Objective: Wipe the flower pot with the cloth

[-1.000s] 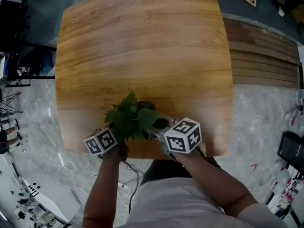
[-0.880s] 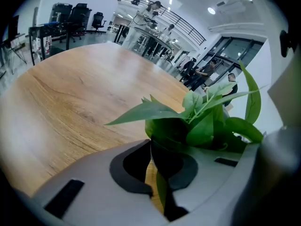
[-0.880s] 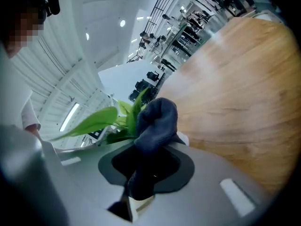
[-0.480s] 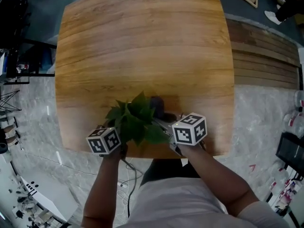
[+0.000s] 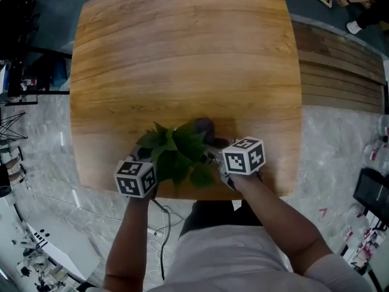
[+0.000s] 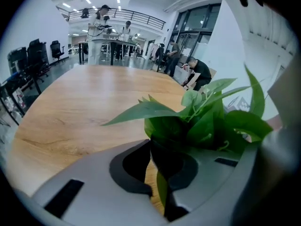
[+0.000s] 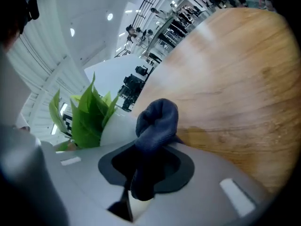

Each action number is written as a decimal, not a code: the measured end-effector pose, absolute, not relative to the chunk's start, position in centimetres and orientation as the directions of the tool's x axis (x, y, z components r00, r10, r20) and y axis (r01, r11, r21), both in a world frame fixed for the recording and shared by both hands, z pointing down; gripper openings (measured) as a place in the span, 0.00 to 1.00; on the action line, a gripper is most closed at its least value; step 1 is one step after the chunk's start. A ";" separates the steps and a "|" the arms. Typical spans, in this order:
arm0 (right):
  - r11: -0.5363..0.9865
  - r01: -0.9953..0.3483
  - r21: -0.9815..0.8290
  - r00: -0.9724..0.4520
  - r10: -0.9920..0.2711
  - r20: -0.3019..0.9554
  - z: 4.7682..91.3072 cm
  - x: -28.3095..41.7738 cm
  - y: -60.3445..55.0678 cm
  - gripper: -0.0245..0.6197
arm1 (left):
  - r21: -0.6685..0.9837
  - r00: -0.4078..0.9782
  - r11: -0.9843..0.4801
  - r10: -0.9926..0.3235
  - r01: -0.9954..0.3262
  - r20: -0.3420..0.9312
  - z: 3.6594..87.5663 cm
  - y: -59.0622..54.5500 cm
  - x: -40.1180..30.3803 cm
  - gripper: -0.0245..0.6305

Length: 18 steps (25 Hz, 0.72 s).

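A plant with broad green leaves [image 5: 177, 152] stands near the wooden table's [image 5: 182, 53] near edge, and the leaves hide its pot from above. In the right gripper view the pot's white side [image 7: 114, 125] shows beside the leaves [image 7: 87, 114]. My left gripper [image 5: 147, 164] reaches in from the left, and its jaws [image 6: 162, 173] are shut on the dark pot rim under the leaves [image 6: 202, 119]. My right gripper [image 5: 214, 157] is shut on a dark blue cloth [image 7: 153, 126], which bunches up against the pot. That cloth [image 5: 203, 127] pokes out behind the leaves.
The table drops off right at my hands. Wooden slats [image 5: 340, 72] and a pale stone floor [image 5: 334, 145] lie to the right, with dark equipment [image 5: 24, 35] to the left. Far across the room stand people [image 6: 195, 74], desks and chairs.
My right gripper has moved away from me and slightly right, carrying the cloth round the pot's far side. The left gripper and plant shifted a little to the right.
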State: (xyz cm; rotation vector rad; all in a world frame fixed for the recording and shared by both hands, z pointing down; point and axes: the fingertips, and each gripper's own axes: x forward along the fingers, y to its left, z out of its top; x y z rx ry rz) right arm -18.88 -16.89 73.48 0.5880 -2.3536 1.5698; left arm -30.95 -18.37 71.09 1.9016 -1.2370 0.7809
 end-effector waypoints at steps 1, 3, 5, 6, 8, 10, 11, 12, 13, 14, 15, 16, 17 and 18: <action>0.347 -0.435 -0.831 -0.900 -0.184 0.394 72.2 -19.2 -16.7 0.15 | 0.230 0.347 -0.285 -0.490 -0.931 0.800 71.1 -18.4 -31.0 0.07; 0.368 -0.366 -0.855 -0.930 -0.168 0.326 69.2 -19.6 -16.2 0.15 | 0.219 0.349 -0.303 -0.489 -0.927 0.800 71.0 -18.3 -30.9 0.07; 0.377 -0.311 -0.873 -0.950 -0.155 0.272 67.1 -19.8 -16.1 0.15 | 0.213 0.361 -0.331 -0.494 -0.919 0.791 70.8 -18.4 -30.6 0.07; 0.381 -0.300 -0.875 -0.953 -0.150 0.262 66.9 -19.8 -16.2 0.15 | 0.209 0.369 -0.347 -0.501 -0.914 0.783 70.7 -18.5 -30.5 0.07; 0.380 -0.318 -0.869 -0.948 -0.145 0.284 68.5 -19.7 -16.8 0.15 | 0.205 0.382 -0.368 -0.517 -0.907 0.766 70.6 -18.8 -30.5 0.07; 0.354 -0.367 -0.860 -0.930 -0.145 0.337 71.8 -19.3 -17.5 0.15 | 0.199 0.386 -0.375 -0.529 -0.905 0.756 70.4 -19.1 -30.5 0.07; 0.335 -0.391 -0.857 -0.920 -0.146 0.363 73.3 -19.1 -17.7 0.15 | 0.199 0.386 -0.375 -0.532 -0.905 0.753 70.4 -19.2 -30.4 0.07; 0.318 -0.410 -0.855 -0.912 -0.149 0.382 74.4 -18.9 -17.9 0.15 | 0.204 0.388 -0.370 -0.534 -0.906 0.752 70.4 -19.1 -30.4 0.07; 0.306 -0.420 -0.854 -0.907 -0.154 0.391 74.9 -18.9 -18.0 0.15 | 0.214 0.387 -0.358 -0.536 -0.909 0.750 70.5 -19.1 -30.5 0.07; 0.303 -0.421 -0.855 -0.907 -0.159 0.390 74.8 -19.0 -18.0 0.15 | 0.228 0.385 -0.337 -0.539 -0.914 0.749 70.6 -19.1 -30.8 0.07; 0.309 -0.412 -0.857 -0.911 -0.163 0.379 74.1 -19.2 -17.9 0.15 | 0.246 0.382 -0.307 -0.544 -0.919 0.747 70.8 -19.0 -31.1 0.07; 0.322 -0.395 -0.861 -0.918 -0.165 0.360 73.0 -19.5 -17.7 0.15 | 0.268 0.377 -0.271 -0.549 -0.925 0.746 71.0 -19.1 -31.5 0.07; 0.338 -0.369 -0.866 -0.929 -0.163 0.332 71.5 -19.8 -17.4 0.15 | 0.291 0.372 -0.232 -0.553 -0.928 0.746 71.1 -19.1 -31.8 0.07; 0.355 -0.339 -0.871 -0.940 -0.159 0.301 70.0 -20.1 -16.9 0.15 | 0.312 0.367 -0.194 -0.554 -0.930 0.748 71.3 -19.0 -32.0 0.07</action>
